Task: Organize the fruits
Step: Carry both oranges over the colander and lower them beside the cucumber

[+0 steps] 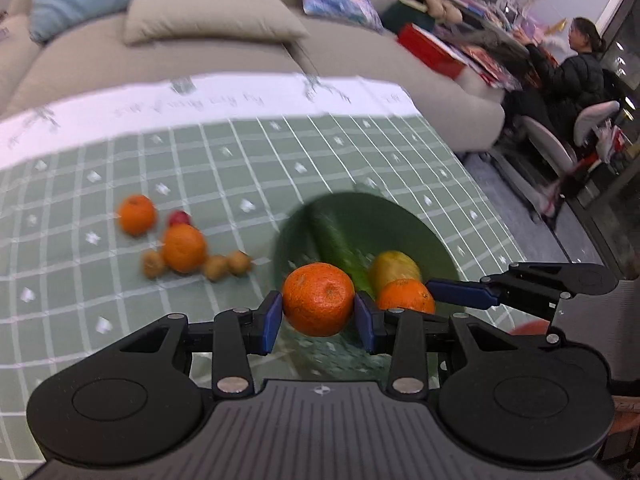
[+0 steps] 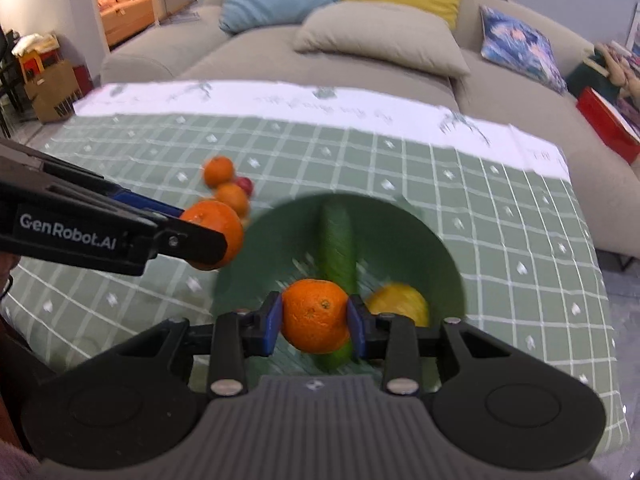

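Observation:
My left gripper [image 1: 318,316] is shut on a mandarin [image 1: 318,298], held above the near left rim of the green bowl [image 1: 404,224]; it also shows in the right wrist view [image 2: 212,240]. My right gripper [image 2: 315,322] is shut on another mandarin [image 2: 314,314] over the bowl [image 2: 432,248]. The bowl holds a cucumber [image 2: 338,248] and a yellow fruit [image 2: 400,300]. Two loose mandarins [image 1: 136,214] [image 1: 184,248], a small red fruit [image 1: 179,218] and several small brown fruits [image 1: 218,266] lie on the cloth left of the bowl.
A green checked tablecloth [image 2: 500,220] with a white border covers the table. A beige sofa [image 2: 380,36] with cushions stands behind it. A seated person [image 1: 576,68] is at the far right by cluttered shelves. The table's right edge drops to the floor.

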The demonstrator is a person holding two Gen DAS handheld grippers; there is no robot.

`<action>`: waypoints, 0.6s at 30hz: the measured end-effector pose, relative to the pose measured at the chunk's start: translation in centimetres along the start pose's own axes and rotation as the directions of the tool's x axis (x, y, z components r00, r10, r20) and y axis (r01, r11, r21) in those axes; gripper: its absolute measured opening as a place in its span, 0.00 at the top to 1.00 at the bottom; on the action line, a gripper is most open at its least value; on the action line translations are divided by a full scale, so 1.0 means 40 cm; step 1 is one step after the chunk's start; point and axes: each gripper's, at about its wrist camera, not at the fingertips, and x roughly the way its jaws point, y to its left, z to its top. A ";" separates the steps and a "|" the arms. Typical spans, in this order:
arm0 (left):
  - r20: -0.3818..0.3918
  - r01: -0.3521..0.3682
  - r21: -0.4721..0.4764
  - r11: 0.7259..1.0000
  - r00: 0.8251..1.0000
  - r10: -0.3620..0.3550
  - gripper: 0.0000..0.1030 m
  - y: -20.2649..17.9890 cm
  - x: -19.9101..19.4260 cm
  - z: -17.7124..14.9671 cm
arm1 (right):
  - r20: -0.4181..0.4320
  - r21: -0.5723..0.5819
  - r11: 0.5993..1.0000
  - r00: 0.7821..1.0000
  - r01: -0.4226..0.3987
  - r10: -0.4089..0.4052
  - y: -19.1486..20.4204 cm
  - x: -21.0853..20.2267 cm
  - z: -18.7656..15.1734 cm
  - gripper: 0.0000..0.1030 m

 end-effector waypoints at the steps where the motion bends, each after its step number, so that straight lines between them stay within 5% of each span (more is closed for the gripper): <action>1: -0.021 0.016 -0.012 1.000 1.000 -0.016 0.58 -0.007 0.014 0.000 | -0.017 0.000 1.000 1.000 0.002 -0.002 -0.014 0.003 -0.006 0.70; 6: -0.102 0.026 -0.035 0.999 0.994 -0.029 0.58 -0.037 0.074 0.000 | -0.086 -0.004 1.000 0.996 -0.010 0.010 -0.064 0.026 -0.028 0.70; 18: -0.274 -0.109 0.035 0.993 0.955 0.114 0.58 -0.079 0.183 0.011 | -0.205 -0.057 0.997 0.978 -0.048 0.036 -0.084 0.107 -0.040 0.69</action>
